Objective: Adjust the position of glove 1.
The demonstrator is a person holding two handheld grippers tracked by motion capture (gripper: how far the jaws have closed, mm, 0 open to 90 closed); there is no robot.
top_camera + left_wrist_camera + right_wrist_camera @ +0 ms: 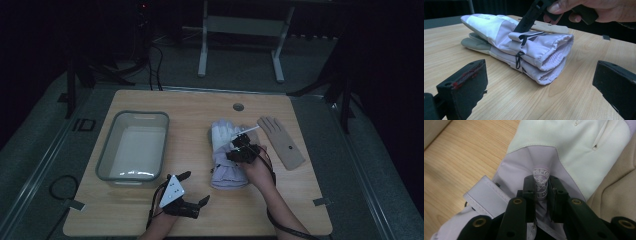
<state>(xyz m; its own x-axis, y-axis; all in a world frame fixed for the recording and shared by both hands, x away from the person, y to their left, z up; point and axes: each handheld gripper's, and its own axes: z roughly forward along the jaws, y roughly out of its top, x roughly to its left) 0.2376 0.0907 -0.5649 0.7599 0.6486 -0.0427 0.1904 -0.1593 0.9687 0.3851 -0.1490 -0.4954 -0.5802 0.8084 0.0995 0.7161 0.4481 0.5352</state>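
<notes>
Centrally in the high view, a pair of lilac ski gloves lies stacked on the table, with a tan glove just to the right and a grey tub at left. The right gripper stands on the upper glove; in the right gripper view its jaws are closed on a small logo tab sewn to the lilac back. The left gripper hangs near the bottom edge of the high view, jaws spread wide and empty, aimed at the cuffs. Apparently the step is lifting the top glove off its mate. To do it well, the pinch on the tab should be kept firm and the lift slow, since the black cord seems to tie both gloves; the free gripper could pin the lower glove.
</notes>
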